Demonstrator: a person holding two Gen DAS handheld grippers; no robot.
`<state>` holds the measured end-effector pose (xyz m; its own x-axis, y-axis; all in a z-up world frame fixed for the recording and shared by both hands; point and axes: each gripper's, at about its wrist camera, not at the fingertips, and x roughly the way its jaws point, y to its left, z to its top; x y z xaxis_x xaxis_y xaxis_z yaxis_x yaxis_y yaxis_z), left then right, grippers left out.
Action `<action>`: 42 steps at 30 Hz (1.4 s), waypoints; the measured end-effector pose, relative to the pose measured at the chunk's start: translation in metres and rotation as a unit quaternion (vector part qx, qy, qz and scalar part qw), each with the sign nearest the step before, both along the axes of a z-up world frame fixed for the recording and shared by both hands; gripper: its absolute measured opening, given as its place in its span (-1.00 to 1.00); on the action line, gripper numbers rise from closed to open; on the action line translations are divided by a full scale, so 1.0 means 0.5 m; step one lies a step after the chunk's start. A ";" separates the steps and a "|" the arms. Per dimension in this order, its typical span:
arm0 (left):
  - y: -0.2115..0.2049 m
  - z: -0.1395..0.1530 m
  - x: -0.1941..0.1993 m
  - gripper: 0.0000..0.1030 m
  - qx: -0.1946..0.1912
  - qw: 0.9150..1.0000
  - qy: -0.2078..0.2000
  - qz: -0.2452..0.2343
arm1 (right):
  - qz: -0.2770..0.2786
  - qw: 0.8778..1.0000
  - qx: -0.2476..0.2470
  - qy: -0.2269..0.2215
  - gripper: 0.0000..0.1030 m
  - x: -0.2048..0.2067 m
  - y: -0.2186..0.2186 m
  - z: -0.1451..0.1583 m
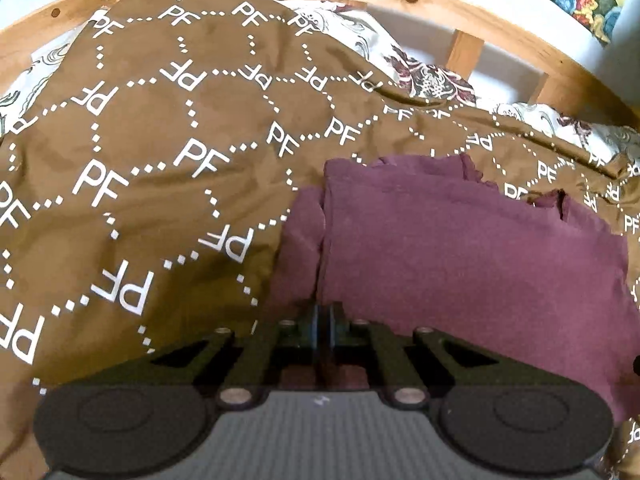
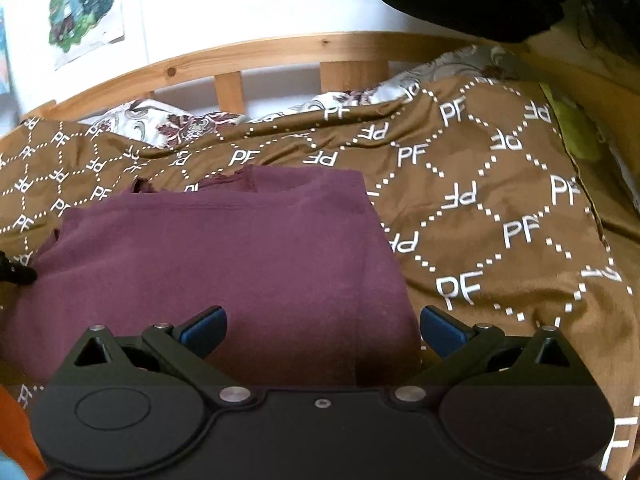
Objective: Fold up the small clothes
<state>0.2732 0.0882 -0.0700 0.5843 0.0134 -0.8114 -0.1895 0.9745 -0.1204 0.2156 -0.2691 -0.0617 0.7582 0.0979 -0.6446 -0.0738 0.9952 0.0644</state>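
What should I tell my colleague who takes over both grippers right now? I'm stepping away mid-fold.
Left gripper: jaws shut on the near edge of the maroon cotton garment.
Right gripper: jaws wide open, hovering over the garment's near right part, gripping nothing.
The garment lies flattish on the brown bedspread with white PF lettering, in front of the wooden bed rail.
Done: it looks partly folded, with a layered edge on its left side.
Left: probably grip with the right gripper, fold again, and smooth.

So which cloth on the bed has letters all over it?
The brown blanket does: white "PF" letters joined by dotted lines. The maroon garment on it is plain, and the white sheet behind has flowers, not letters.
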 end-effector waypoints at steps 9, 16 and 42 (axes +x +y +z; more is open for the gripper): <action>-0.012 0.003 -0.003 -0.07 0.000 1.000 -0.018 -0.017 | 0.045 0.998 -0.037 -0.034 0.99 -0.015 0.038 0.005; -0.016 0.027 -0.049 0.73 0.008 0.999 -0.036 -0.002 | 0.071 0.991 -0.085 -0.075 0.99 -0.040 0.078 0.012; 0.088 0.059 -0.139 0.99 -0.066 0.986 -0.062 0.141 | 0.129 0.985 -0.087 -0.077 0.99 -0.096 0.208 -0.004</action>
<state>0.2036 0.1324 -0.0404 0.6677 0.0881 -0.7392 -0.4255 0.8599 -0.2819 0.1676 -0.1650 -0.0636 0.8130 0.1979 -0.5476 -0.3206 0.9372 -0.1373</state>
